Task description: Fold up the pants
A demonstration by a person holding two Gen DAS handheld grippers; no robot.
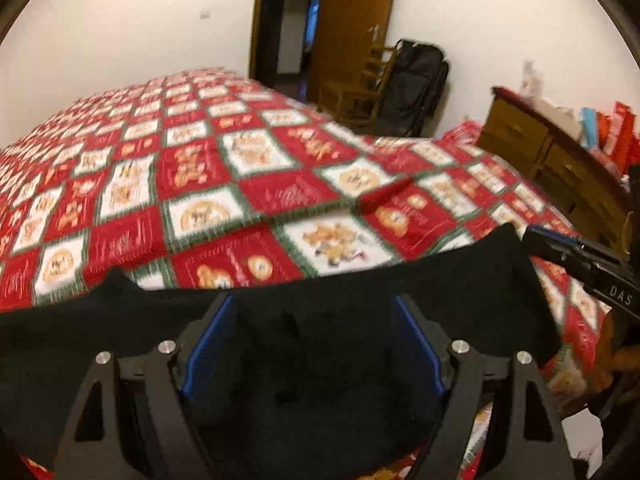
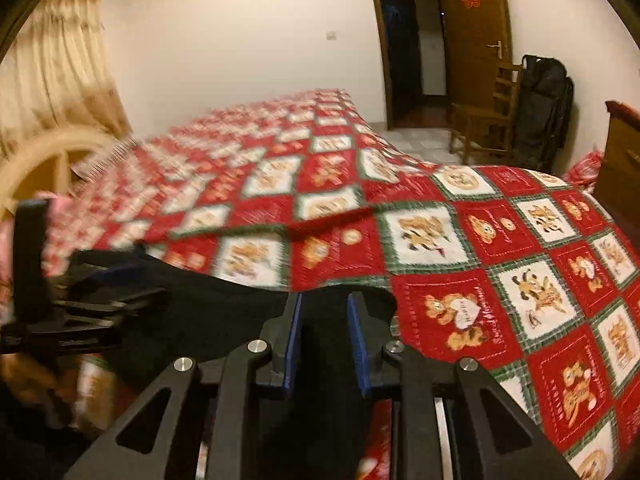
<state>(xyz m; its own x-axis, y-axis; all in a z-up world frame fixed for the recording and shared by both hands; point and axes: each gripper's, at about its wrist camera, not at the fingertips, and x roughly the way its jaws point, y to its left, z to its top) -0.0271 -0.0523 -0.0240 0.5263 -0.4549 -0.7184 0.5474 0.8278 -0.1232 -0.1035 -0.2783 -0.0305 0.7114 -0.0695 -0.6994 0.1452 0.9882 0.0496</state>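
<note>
One pair of black pants [image 1: 320, 320] – one bed [image 1: 200, 184] under one red patchwork quilt [image 2: 500, 240]. Two grippers, each with two blue-padded fingers [image 2: 290, 340] – one wooden chair [image 2: 484, 120], one open door [image 2: 472, 32], one curtain [image 2: 56, 60].

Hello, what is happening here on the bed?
A person is working on black pants with a two-finger gripper in each hand, on a bed with a red patterned cover. The left gripper has its jaws wide apart, with dark cloth lying between and below them. The right gripper has its jaws narrow, over the right end of the pants; whether the pads pinch the cloth is unclear. The pictures are blurred, so the fold itself is hard to judge.
</note>
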